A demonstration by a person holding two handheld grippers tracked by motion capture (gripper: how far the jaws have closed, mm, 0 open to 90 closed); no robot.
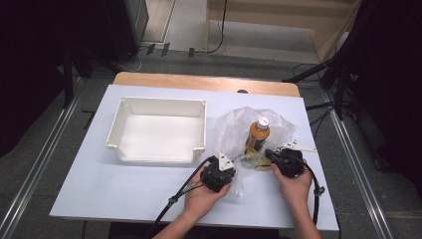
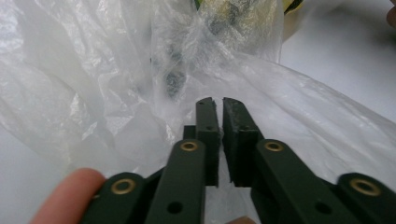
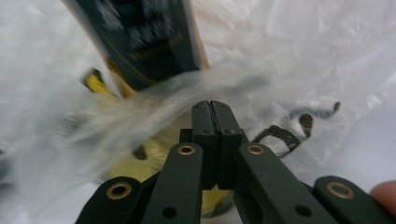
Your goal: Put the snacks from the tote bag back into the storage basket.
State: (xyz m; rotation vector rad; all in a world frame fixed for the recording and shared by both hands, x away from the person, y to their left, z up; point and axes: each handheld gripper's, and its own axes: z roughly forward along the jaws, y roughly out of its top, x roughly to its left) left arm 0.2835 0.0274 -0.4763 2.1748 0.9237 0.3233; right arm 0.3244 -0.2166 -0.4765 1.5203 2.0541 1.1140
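White table point(image 1: 124, 189), crinkled clear plastic bag point(image 1: 234, 124) around orange bottle point(image 1: 258, 134), both grippers' fingers pinching its film

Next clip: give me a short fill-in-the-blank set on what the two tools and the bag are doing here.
1. Both tools, the left tool and the right tool, are shut on the clear plastic ____.
2. Inside the plastic bag stands an orange bottle with a ____ cap.
3. The white bin lies to the ____ of the bag in the high view.
4. The bin's inside is ____.

Missing words: bag; white; left; empty
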